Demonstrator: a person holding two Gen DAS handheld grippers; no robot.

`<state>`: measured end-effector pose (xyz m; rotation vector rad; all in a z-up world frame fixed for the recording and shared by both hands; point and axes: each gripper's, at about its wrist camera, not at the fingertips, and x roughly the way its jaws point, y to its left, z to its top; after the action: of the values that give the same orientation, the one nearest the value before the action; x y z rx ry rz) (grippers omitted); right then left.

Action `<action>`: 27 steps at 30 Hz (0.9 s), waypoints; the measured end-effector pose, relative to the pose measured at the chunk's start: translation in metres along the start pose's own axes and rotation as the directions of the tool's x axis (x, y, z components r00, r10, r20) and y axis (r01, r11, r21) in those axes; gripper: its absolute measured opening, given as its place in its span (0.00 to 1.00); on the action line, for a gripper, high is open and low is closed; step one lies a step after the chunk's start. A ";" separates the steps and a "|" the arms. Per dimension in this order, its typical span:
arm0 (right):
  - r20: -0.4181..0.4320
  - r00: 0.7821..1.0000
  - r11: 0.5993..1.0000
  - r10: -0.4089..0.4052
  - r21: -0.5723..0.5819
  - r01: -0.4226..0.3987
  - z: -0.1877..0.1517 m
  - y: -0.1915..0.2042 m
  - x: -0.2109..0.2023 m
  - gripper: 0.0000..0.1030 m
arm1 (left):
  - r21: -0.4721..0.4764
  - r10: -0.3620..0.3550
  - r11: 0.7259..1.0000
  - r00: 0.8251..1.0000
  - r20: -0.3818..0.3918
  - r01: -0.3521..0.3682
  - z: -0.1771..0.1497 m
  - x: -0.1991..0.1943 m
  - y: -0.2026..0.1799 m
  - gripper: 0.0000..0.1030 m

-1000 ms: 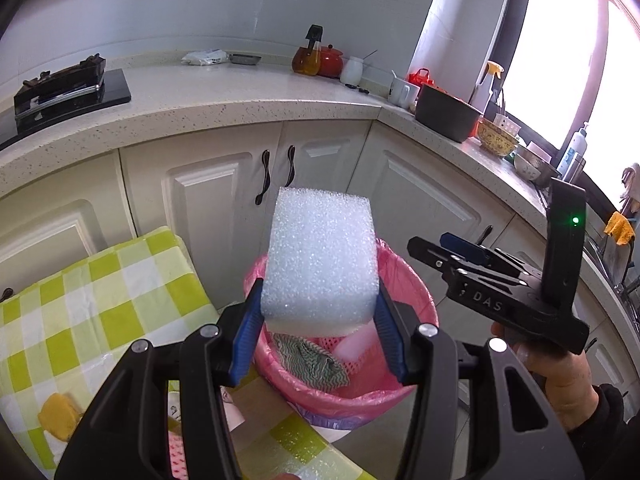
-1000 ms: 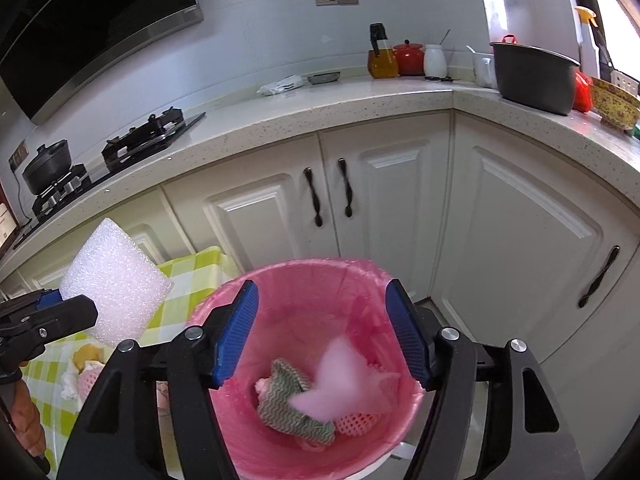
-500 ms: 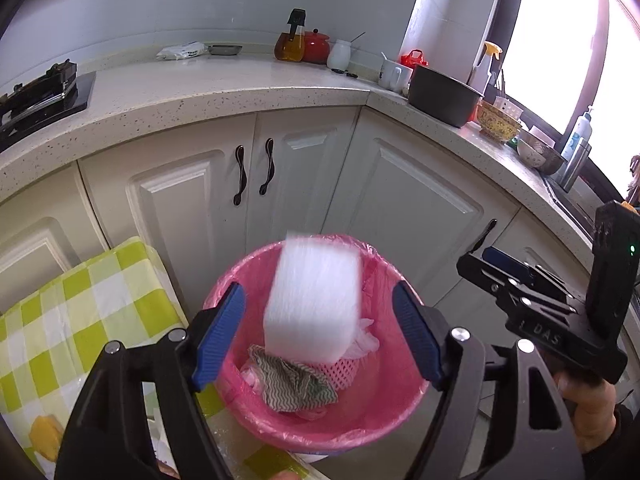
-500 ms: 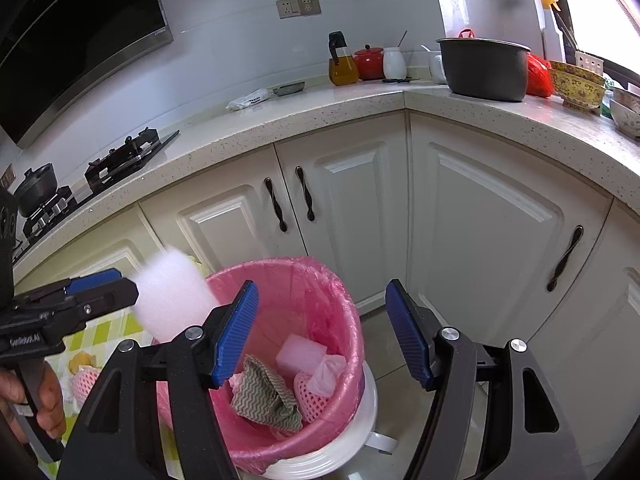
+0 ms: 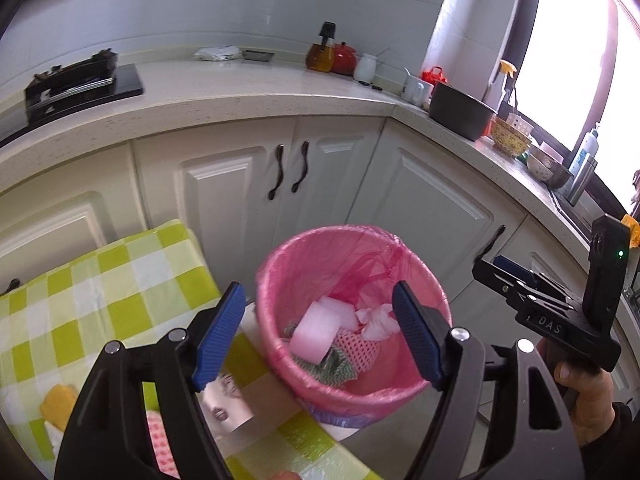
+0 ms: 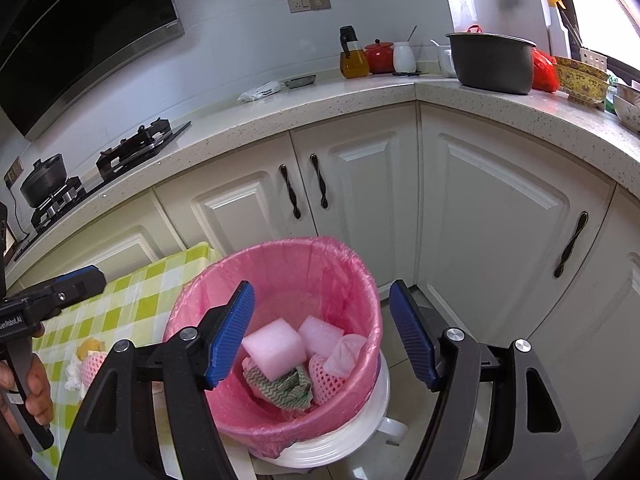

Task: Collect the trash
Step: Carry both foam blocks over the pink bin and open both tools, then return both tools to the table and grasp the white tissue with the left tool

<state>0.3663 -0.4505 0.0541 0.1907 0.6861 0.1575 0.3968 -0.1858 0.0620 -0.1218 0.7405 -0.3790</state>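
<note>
A bin lined with a pink bag (image 5: 352,240) (image 6: 280,252) stands on the floor by the white cabinets. Inside lie a white foam block (image 5: 316,336) (image 6: 274,346), a second foam piece (image 6: 320,330), a green zigzag cloth (image 6: 288,388), a pink net sleeve (image 6: 324,376) and a crumpled tissue (image 6: 344,350). My left gripper (image 5: 318,300) hangs open above the bin's near rim with nothing between its blue pads. My right gripper (image 6: 322,296) is over the bin too, its jaws opening and nothing between them.
A table with a green-checked cloth (image 5: 100,288) sits left of the bin and carries a yellow scrap (image 5: 58,400), a pink net (image 5: 160,440) and a paper piece (image 5: 228,400). Cabinet doors (image 6: 500,220) stand close behind. The counter holds a pot (image 6: 492,64) and a stove (image 5: 72,84).
The foam block has left my left gripper's jaws and dropped into the bin. The left jaws have spread wide. My right gripper has pulled back from the bin.
</note>
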 end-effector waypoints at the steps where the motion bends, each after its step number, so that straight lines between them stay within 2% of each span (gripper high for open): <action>1: -0.002 1.000 1.000 0.003 0.002 -0.003 -0.002 0.003 -0.001 0.65 | -0.007 0.007 1.000 1.000 0.005 -0.007 -0.003 -0.006 0.005 0.71; 10: 0.002 1.000 1.000 0.017 -0.009 -0.017 -0.027 0.030 -0.020 0.70 | -0.068 0.085 0.994 0.995 0.057 -0.081 -0.042 -0.080 0.054 0.71; 15: 0.004 1.000 1.000 0.026 -0.018 -0.025 -0.043 0.050 -0.034 0.73 | -0.110 0.146 0.984 0.986 0.076 -0.137 -0.070 -0.121 0.084 0.71; 22: 0.001 0.999 0.997 0.051 -0.054 -0.051 -0.070 0.089 -0.052 0.77 | -0.175 0.233 0.960 0.969 0.082 -0.216 -0.112 -0.169 0.129 0.71; 27: -0.036 0.996 0.994 0.084 -0.070 -0.086 -0.093 0.121 -0.053 0.80 | -0.228 0.291 0.935 0.955 0.061 -0.271 -0.140 -0.189 0.161 0.71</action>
<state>0.2559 -0.3327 0.0432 0.1492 0.7039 0.2669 0.2211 0.0381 0.0404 -0.2353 0.6933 -0.0167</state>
